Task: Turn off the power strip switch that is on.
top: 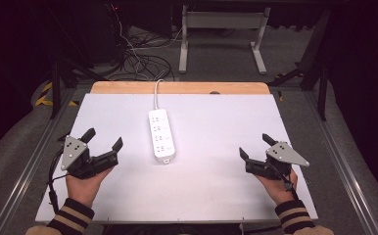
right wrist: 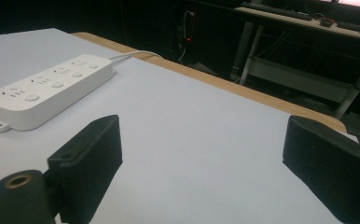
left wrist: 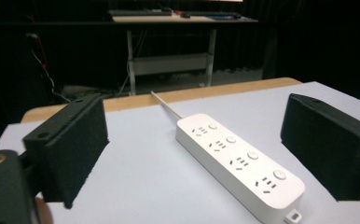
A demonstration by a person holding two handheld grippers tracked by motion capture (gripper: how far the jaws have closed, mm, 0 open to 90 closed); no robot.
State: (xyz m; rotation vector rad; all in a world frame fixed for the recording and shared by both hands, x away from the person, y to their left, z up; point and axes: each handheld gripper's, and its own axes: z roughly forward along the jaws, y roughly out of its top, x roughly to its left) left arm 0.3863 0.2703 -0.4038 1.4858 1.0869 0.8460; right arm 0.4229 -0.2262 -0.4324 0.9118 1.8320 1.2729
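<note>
- Count: one white power strip (top: pixel 161 136), four socket groups with four round buttons beside them, one white cord (top: pixel 156 95). Two claws, one per hand.
- Power strip lies flat near the counter's centre, long axis running 12 to 6, cord leaving its 12 o'clock end and going over the far edge. Small tab at the 6 o'clock end.
- Counter (top: pixel 216 186): matte white sheet over a wooden top; a bare wood strip shows along the far edge at 12.
- Room: dark, grey floor, loose cables on the floor at 11, a white-legged table frame at 12, black stands at 10 and 2.
- Left claw (top: pixel 103 139): at 8 o'clock from the strip, well apart from it, jaws spread wide, nothing between them, gripping nothing. In the left gripper view the strip (left wrist: pixel 238 163) sits ahead, framed between the two jaws, untouched.
- Right claw (top: pixel 256 146): at 4 o'clock from the strip, well apart, jaws likewise wide, holding nothing. In the right gripper view the strip (right wrist: pixel 47 88) lies off toward 10, bare white sheet between the jaws.
- Both hands rest low by the near edge, striped cuffs at 6.
</note>
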